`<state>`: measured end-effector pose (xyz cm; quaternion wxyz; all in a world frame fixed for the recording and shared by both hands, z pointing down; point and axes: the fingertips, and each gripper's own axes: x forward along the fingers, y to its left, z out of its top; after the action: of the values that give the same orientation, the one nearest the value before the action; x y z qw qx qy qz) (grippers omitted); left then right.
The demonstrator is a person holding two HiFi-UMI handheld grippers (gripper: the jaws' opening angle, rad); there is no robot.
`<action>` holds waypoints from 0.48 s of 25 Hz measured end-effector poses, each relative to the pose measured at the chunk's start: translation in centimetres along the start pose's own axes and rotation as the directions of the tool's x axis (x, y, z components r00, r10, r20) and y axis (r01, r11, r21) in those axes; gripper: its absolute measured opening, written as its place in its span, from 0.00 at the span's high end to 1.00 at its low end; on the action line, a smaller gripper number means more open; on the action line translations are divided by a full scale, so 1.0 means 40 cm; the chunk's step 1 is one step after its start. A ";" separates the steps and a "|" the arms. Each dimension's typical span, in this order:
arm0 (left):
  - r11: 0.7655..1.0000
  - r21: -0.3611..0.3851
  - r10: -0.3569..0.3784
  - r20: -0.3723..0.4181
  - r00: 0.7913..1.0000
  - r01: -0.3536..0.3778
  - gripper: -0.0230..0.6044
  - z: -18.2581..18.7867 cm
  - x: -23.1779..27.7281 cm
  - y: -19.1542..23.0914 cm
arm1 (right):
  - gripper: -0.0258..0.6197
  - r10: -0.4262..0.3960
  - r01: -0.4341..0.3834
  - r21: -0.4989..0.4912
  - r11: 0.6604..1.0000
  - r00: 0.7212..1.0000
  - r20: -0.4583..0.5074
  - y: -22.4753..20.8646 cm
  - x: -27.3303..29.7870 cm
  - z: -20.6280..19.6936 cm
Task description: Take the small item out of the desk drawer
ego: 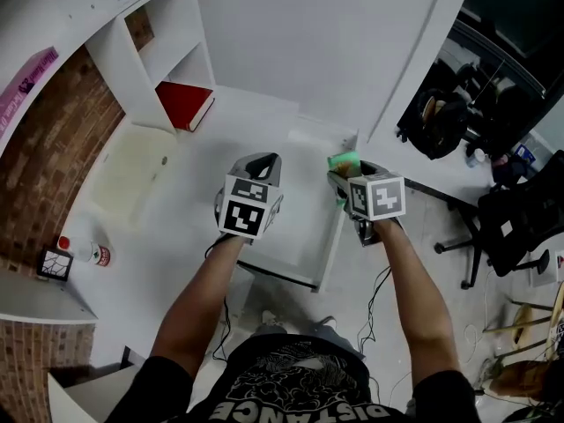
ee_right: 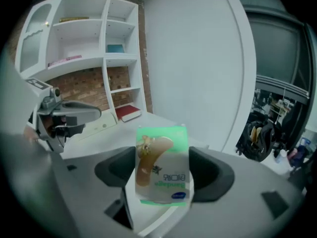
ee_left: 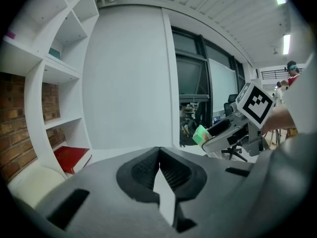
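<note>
While our left tongs [ee_left: 159, 175] hang clenched on nothing, our right tongs [ee_right: 163, 175], at their three o'clock, grip the green plaster pack [ee_right: 163, 155] over the open counter drawer's [ego: 295, 227] two o'clock edge.

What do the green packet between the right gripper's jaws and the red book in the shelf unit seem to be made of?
Green packet: probably thin glossy plastic film or coated card; its printed face shows a pale sheen. Red book: likely a matte card or cloth cover over white paper pages, seen at its edge.
</note>
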<state>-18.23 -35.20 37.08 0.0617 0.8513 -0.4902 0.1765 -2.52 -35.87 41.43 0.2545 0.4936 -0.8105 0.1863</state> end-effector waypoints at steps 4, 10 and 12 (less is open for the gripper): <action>0.999 -0.024 0.021 0.026 0.999 -0.021 0.95 0.037 0.007 -0.046 | 0.43 0.006 -0.004 -0.019 1.000 0.997 0.083 -0.035 -0.054 0.042; 0.997 -0.038 0.070 0.033 0.997 -0.068 0.95 0.066 0.019 -0.106 | 0.44 0.024 -0.012 -0.064 0.998 0.981 0.194 -0.088 -0.119 0.082; 0.996 -0.036 0.084 0.038 0.996 -0.083 0.95 0.078 0.020 -0.122 | 0.44 0.028 -0.012 -0.072 0.997 0.973 0.230 -0.103 -0.142 0.095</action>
<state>-12.92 -34.22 34.81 0.0594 0.8322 -0.5295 0.1537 2.46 -35.80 35.21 0.1738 0.4946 -0.8455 0.1017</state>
